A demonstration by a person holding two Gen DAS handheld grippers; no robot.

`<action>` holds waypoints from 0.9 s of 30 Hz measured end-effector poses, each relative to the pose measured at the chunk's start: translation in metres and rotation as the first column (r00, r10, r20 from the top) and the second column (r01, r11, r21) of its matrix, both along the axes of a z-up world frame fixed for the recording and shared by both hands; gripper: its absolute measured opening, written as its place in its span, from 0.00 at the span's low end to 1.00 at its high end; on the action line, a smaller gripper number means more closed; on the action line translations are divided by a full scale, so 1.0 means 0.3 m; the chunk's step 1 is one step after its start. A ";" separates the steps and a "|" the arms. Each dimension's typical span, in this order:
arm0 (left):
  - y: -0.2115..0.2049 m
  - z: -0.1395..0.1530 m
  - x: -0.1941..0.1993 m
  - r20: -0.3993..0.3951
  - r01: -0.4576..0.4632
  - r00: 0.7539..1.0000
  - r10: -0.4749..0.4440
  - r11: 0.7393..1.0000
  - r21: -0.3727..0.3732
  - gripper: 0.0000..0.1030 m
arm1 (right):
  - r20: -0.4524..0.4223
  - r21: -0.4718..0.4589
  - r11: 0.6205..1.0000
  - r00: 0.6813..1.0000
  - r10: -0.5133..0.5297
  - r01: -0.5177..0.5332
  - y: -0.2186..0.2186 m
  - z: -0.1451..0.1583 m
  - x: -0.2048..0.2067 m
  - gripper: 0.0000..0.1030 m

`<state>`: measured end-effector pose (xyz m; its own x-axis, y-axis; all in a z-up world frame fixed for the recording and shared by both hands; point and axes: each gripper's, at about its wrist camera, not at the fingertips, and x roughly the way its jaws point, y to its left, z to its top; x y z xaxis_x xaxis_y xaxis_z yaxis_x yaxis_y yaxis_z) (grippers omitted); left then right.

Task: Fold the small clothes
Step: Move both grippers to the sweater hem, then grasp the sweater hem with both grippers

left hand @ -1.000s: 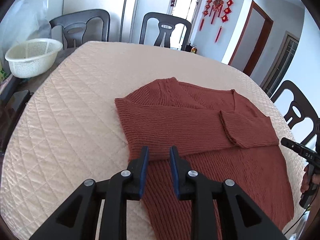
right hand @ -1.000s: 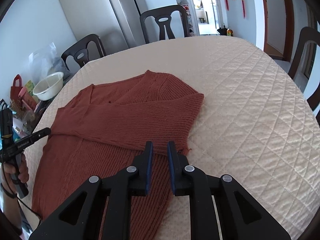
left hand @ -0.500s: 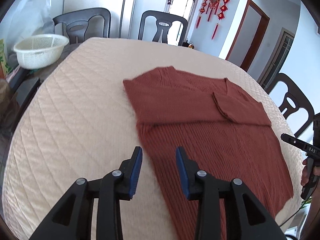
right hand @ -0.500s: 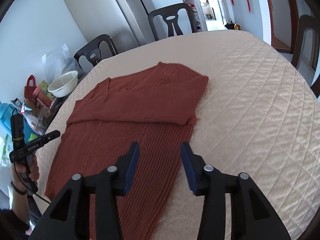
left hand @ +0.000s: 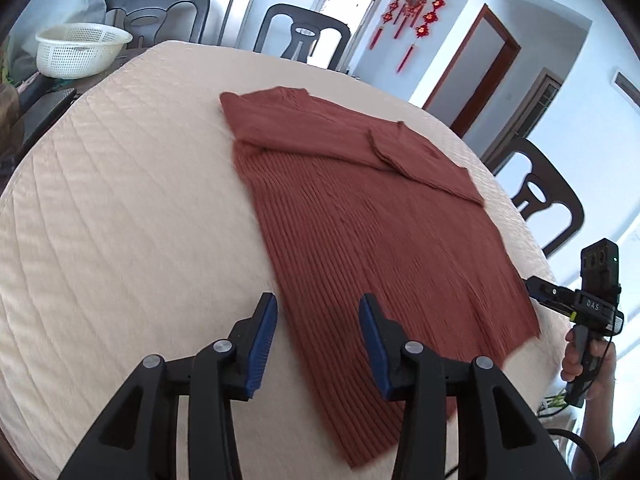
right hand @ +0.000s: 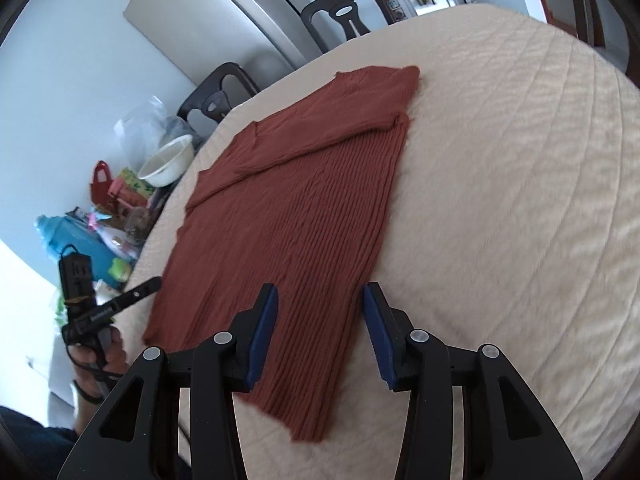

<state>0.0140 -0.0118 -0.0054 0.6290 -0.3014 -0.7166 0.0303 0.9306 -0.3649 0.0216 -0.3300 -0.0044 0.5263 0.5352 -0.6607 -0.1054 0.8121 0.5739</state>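
Observation:
A rust-red ribbed sweater (left hand: 372,220) lies flat on the cream quilted table cover (left hand: 120,220), both sleeves folded across its chest at the far end. My left gripper (left hand: 317,304) hovers over the sweater's left side edge near the hem. Its jaws are opening, and the blue pads (left hand: 262,332) touch no cloth. My right gripper (right hand: 320,292) stands open above the right side of the sweater (right hand: 304,208), also near the hem, with nothing gripped. Each gripper shows in the other's view, held in a hand: the right gripper (left hand: 576,308) and the left gripper (right hand: 116,302).
Dark chairs (left hand: 304,36) ring the round table, one at the right (left hand: 548,200). A white perforated basket (left hand: 80,54) sits off the table's far left. In the right wrist view a fridge (right hand: 224,20) and a pile of bags and a bowl (right hand: 168,160) stand beyond the table.
Both grippers have drawn back from the folded sleeves toward the hem, and their jaws have widened from nearly shut. The sweater lies as it did.

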 end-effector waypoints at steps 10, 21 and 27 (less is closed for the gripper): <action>-0.030 -0.013 -0.092 0.006 -0.006 1.000 0.007 0.996 -0.086 0.44 | -0.029 0.097 0.994 0.999 0.045 -0.042 0.030 -0.016 -0.060 0.44; -0.014 -0.033 -0.077 -0.015 -0.056 0.998 0.055 0.993 -0.103 0.09 | -0.037 0.103 0.995 0.999 0.021 -0.017 0.018 -0.041 -0.062 0.07; 0.023 0.016 -0.108 0.062 -0.044 0.997 0.055 0.984 -0.172 0.08 | 0.035 0.163 0.986 0.999 0.025 -0.031 -0.010 0.019 -0.101 0.06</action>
